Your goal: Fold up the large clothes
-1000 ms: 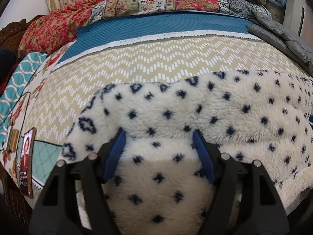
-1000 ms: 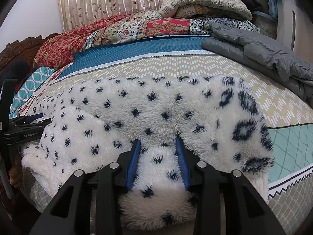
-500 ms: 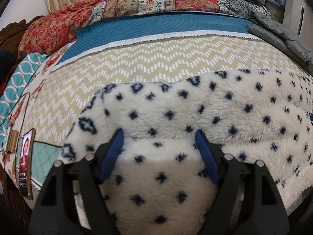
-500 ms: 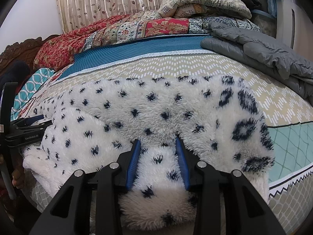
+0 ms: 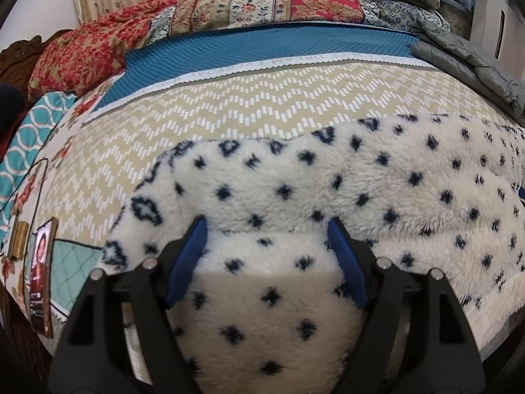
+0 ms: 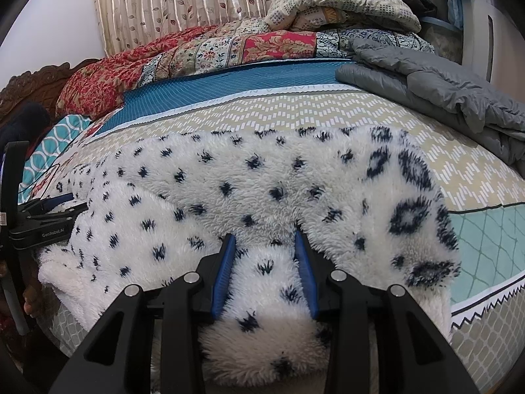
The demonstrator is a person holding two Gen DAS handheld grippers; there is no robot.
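Fluffy white black-spotted fleece garment (image 6: 249,193) looks folded once; left gripper (image 5: 267,234) spread wide around it, right gripper (image 6: 264,241) pinching it, more folds left

Soft even light — sharp, edges fisheye-bent, vignetted.

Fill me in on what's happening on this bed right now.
A person is folding a fluffy white fleece garment with dark spots on the bed, one handheld gripper in each hand. The left gripper has its fingers spread wide around a bunch of fleece at the near edge. The right gripper pinches a narrower fold at the other end. The garment lies in a doubled band across the patterned bedspread. A grey puffer jacket lies off to the right, untouched.
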